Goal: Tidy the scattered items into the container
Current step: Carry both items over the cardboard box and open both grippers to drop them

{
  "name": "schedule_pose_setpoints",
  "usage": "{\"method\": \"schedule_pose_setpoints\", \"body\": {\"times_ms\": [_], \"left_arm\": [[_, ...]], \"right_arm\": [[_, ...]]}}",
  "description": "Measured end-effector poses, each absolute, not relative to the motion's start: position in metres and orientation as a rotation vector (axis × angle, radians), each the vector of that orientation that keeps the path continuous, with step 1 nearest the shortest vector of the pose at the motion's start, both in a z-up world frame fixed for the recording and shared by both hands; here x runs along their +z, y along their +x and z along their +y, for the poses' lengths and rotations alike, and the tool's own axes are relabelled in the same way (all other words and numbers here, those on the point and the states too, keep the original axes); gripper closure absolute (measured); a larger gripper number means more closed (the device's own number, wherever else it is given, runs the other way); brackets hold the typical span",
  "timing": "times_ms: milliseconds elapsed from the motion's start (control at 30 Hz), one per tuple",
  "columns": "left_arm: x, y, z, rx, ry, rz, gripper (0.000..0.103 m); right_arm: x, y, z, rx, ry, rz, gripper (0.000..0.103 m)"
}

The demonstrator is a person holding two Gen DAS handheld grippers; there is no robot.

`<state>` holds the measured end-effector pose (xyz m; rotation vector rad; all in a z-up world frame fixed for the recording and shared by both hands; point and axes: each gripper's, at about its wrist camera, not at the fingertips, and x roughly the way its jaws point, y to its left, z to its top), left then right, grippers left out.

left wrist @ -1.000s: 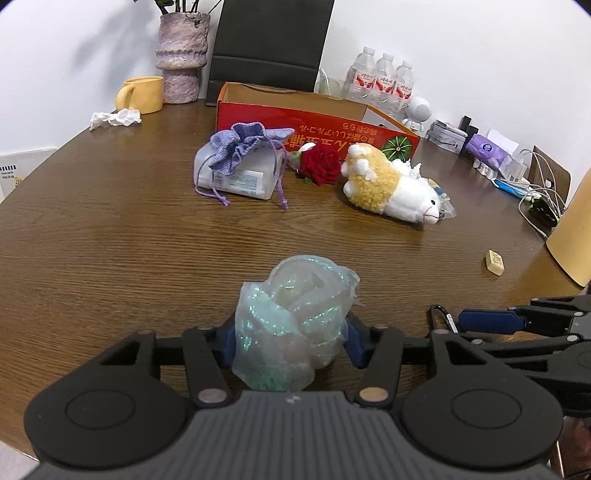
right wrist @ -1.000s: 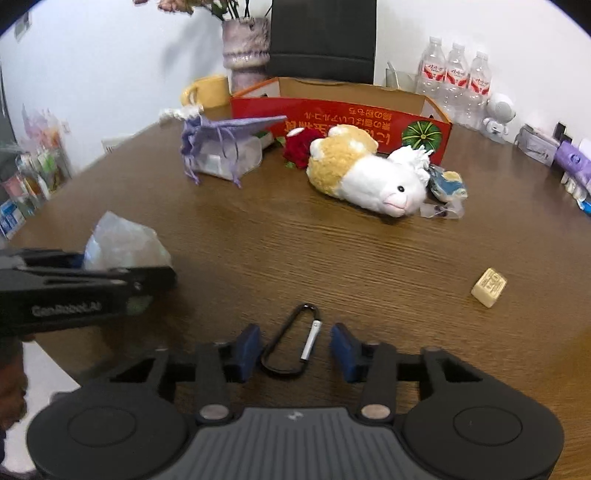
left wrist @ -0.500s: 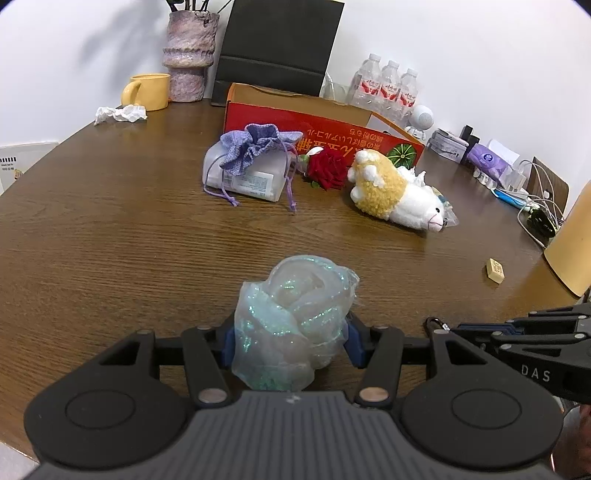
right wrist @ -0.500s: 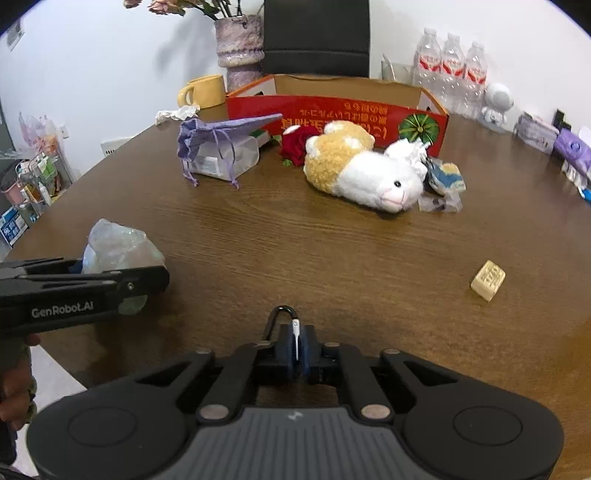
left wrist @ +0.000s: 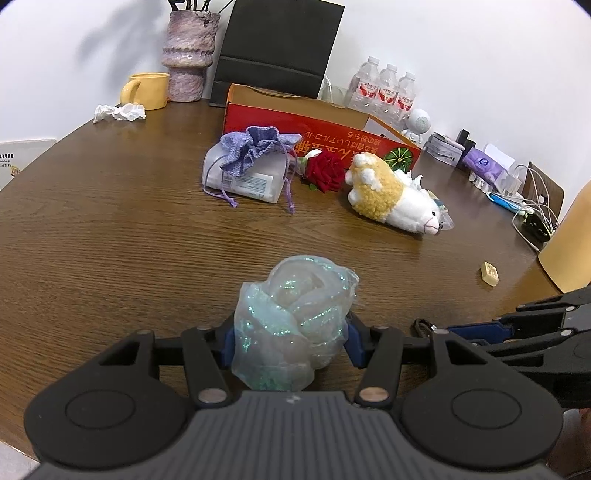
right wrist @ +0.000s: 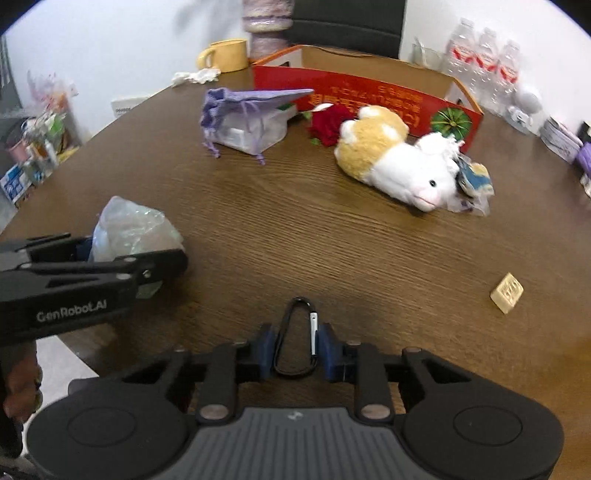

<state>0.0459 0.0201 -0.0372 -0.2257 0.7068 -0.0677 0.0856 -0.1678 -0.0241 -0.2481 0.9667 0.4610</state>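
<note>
Behind the red cardboard box, the dark chair back is cut off at its foot by the box rim, and the box's inside floor is hidden in both views. Beside the box, the purple vase loses its top to the right wrist view's upper edge; the plush toy covers part of a small packet whose print is too blurred to read. Nearer than the box, the iridescent gauze bundle hides the left gripper pads.

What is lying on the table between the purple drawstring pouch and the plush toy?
A red rose lies between the purple drawstring pouch and the plush toy, just before the red box. Both wrist views show it.
</note>
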Motion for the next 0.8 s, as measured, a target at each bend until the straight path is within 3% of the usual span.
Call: {"method": "schedule_pose_setpoints", "body": {"times_ms": [133,200,233,367,433,500,700,800], "left_arm": [[-0.039,0.047,0.022,-0.064,-0.23,0.705,0.048],[-0.038,0.048,0.023,-0.063,-0.227,0.704,0.047],[-0.038,0.049,0.022,-0.063,-0.226,0.704,0.047],[-0.038,0.052,0.02,-0.065,-0.22,0.706,0.047],[-0.038,0.051,0.02,-0.06,-0.219,0.706,0.047],[-0.037,0.051,0.02,-0.056,-0.22,0.704,0.047],[-0.036,0.047,0.02,-0.059,-0.228,0.692,0.047],[-0.036,0.046,0.026,-0.045,-0.237,0.689,0.047]], "right_arm": [[-0.025,0.083,-0.168,0.449,-0.269,0.92,0.08],[-0.022,0.083,-0.169,0.449,-0.267,0.893,0.099],[-0.02,0.085,-0.17,0.448,-0.263,0.888,0.1],[-0.023,0.092,-0.176,0.442,-0.22,0.909,0.098],[-0.02,0.093,-0.182,0.437,-0.162,0.929,0.085],[-0.015,0.091,-0.185,0.455,-0.129,0.931,0.064],[-0.023,0.097,-0.165,0.469,-0.222,1.0,0.065],[-0.021,0.097,-0.163,0.494,-0.282,0.992,0.078]]}}
